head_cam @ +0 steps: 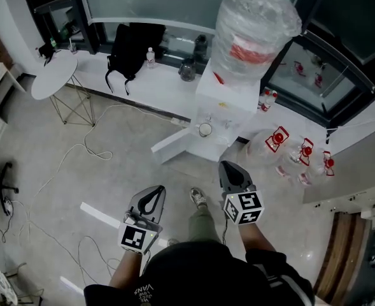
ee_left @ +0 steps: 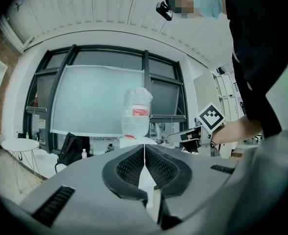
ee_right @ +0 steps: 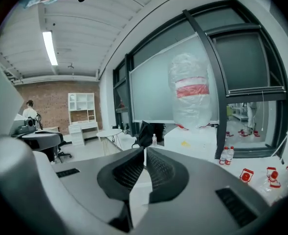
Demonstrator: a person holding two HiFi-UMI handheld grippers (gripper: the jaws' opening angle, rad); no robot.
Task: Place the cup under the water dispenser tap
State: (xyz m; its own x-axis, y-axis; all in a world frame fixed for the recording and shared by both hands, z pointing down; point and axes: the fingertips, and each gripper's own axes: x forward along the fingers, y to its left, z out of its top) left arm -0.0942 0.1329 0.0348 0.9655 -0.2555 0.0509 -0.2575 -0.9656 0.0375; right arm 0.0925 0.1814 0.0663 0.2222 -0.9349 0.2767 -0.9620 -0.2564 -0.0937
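Looks basically done: the cup [head_cam: 205,129] sits in the dispenser [head_cam: 228,101] nook, well ahead of both tools. Left gripper [head_cam: 158,190] and right gripper [head_cam: 228,166] are pinched closed, holding nothing (tap's too small to make out).

In both gripper views the jaws hide the cup [head_cam: 205,129]; the taps of the water dispenser [head_cam: 222,116] are too small to tell
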